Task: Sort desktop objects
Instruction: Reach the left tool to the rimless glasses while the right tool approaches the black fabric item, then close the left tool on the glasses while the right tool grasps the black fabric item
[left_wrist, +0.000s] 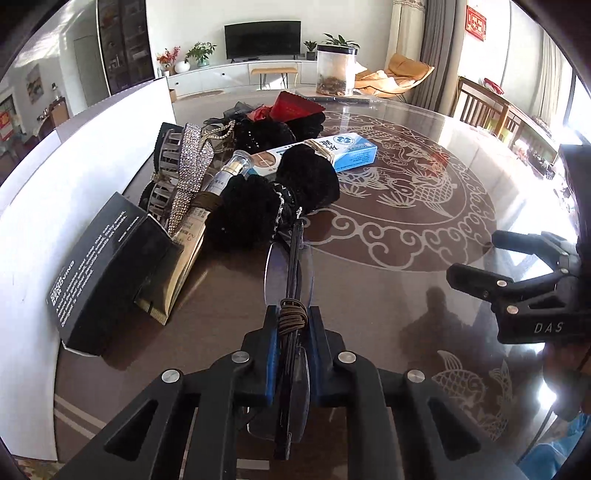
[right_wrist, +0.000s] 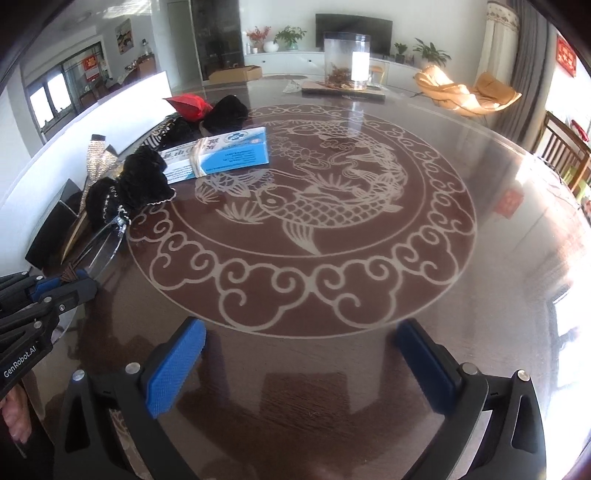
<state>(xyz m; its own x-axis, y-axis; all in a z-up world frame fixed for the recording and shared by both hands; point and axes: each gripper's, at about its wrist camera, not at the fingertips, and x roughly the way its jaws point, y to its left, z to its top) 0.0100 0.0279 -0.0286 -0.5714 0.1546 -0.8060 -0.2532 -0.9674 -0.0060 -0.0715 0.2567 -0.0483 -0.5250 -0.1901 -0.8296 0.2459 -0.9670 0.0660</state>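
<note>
The left claw (left_wrist: 291, 350) pinches folded glasses (left_wrist: 290, 266) (a brown hair tie (left_wrist: 291, 315) wound around them) above the table (left_wrist: 388, 295).

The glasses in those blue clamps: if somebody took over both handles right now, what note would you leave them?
Left gripper: jaws shut on the folded glasses, which have a brown hair tie looped round them, low over the table.
Right gripper: jaws open, empty, over bare table.
Along the white board, unsorted: blue-and-white box, black scrunchies, rhinestone clip, black box, red packet.
Done: glasses picked out.
Left: put them down, then sort the pile. No sorting spot shows.
</note>
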